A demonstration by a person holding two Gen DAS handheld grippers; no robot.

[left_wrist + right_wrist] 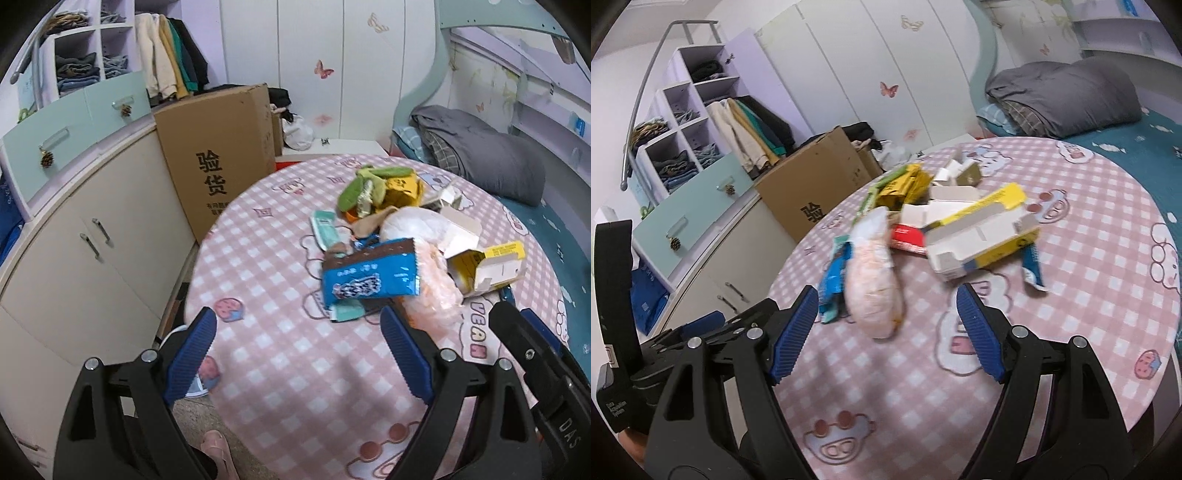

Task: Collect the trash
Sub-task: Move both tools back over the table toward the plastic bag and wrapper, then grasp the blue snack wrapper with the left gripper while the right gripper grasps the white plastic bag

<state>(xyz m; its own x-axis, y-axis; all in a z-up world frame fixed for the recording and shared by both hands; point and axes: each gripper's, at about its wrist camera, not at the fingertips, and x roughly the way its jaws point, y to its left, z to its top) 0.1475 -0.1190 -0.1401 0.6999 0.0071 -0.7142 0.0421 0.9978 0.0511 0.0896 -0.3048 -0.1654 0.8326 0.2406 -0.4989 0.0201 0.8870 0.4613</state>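
A: From my left camera, what sits at the far left?

B: A shelf unit (79, 66) at upper left, its cubbies holding folded clothes; its top is cut off by the frame edge. Below it is a cabinet (85, 236). Right of that stands a cardboard box (218, 155), flaps up, so I cannot tell what is inside.

A: And my left gripper (299, 354)?

B: Jaws spread wide with nothing between them, low in the frame over the pink checked table (277, 354). The trash pile (399, 236) lies above them, right of centre: a blue wrapper (369, 275) in front, a pinkish bag (432, 291) beside it, a yellow carton (491, 266) further right and green wrappers (373, 184) at the back. What lies under the blue wrapper is mostly hidden.

A: What is the black shape at lower right?

B: Part of my right gripper, cut off by the edge.

A: From the right camera?

B: At far left a black housing, part of my left gripper, is only partly seen. My right gripper (886, 332) is also wide open and empty at bottom centre. The pinkish bag (875, 288) lies just above its left finger (794, 332), blurred. The yellow carton (986, 236) is at centre right, open-ended, its inside not visible. A grey blanket (1063, 96) lies on the bed (1145, 144) at upper right.
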